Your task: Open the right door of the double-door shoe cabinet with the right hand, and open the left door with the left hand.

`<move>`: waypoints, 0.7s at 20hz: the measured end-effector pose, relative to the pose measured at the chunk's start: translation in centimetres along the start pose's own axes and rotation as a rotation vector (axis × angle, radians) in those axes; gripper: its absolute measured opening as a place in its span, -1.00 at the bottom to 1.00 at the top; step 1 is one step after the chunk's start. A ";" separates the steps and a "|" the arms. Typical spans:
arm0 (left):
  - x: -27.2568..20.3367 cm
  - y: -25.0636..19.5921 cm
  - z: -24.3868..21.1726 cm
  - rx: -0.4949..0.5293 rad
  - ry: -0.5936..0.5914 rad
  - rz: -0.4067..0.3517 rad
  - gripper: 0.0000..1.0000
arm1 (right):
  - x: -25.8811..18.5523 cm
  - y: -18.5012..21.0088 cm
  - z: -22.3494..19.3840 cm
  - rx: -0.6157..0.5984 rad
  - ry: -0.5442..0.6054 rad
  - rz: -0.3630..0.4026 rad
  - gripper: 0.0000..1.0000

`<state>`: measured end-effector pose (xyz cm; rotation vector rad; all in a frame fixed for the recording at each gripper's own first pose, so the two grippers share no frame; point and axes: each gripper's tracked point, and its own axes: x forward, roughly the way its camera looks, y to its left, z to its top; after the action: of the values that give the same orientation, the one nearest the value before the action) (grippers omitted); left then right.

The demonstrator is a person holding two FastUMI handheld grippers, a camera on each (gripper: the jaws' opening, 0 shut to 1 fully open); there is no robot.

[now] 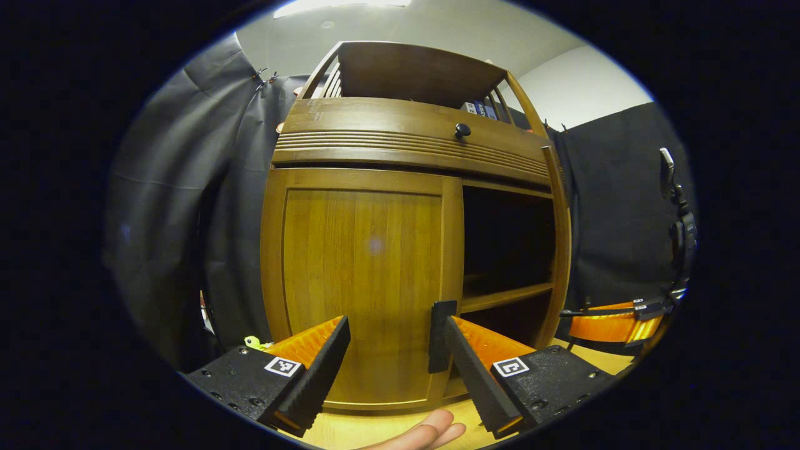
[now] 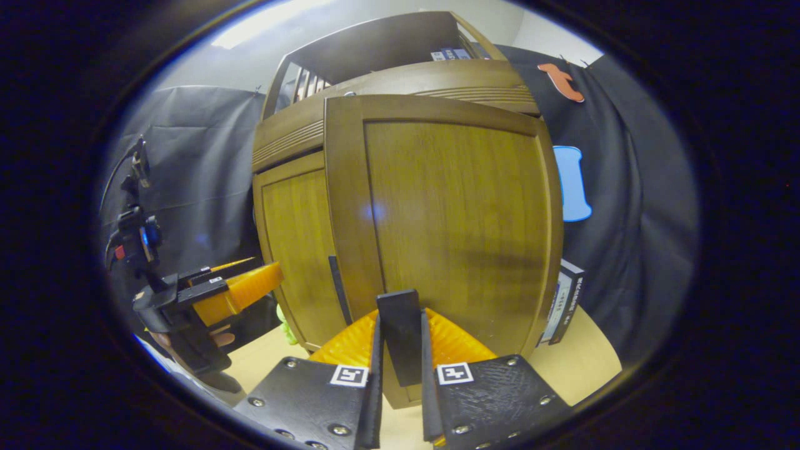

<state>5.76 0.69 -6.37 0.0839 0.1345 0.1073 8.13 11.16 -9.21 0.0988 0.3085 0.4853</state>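
The wooden shoe cabinet [image 1: 412, 131] stands close in front of me on a light tabletop. In the left gripper view its left door [image 1: 362, 275] is closed and the right half shows a dark inside with a shelf [image 1: 506, 297]. My left gripper [image 1: 395, 328] is open in front of the left door, its right finger beside that door's black handle [image 1: 440, 337]. In the right gripper view the right door [image 2: 456, 225] is swung out towards me, and my right gripper [image 2: 400, 325] is shut on its black handle [image 2: 400, 312]. The left door [image 2: 300, 250] stays flat behind it.
A drawer front with a black knob [image 1: 462, 130] runs above the doors. A small box [image 2: 562, 300] leans by the cabinet's right side and a green object [image 1: 253, 342] lies at its left foot. Fingers of a hand [image 1: 425, 434] show below the left gripper. Black cloth hangs around.
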 end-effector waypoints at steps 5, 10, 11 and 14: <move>0.1 -0.3 -0.2 -0.003 0.006 -0.005 0.92 | -2.5 -1.2 -0.1 0.018 -0.007 -0.001 -0.48; 0.2 -0.8 -0.2 -0.010 0.000 -0.021 0.92 | -4.8 -2.7 0.0 0.016 -0.012 -0.022 -0.48; 0.2 -1.1 -0.2 -0.013 0.001 -0.025 0.92 | -5.2 -3.1 -0.1 0.019 -0.008 -0.025 -0.50; 0.2 -1.5 -0.3 -0.004 0.001 -0.027 0.83 | -6.7 -4.4 -0.7 -0.001 -0.001 -0.059 -0.51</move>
<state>6.04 -0.72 -6.78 0.0777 0.1362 0.0810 4.28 4.16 -8.77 0.0892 0.3094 0.4268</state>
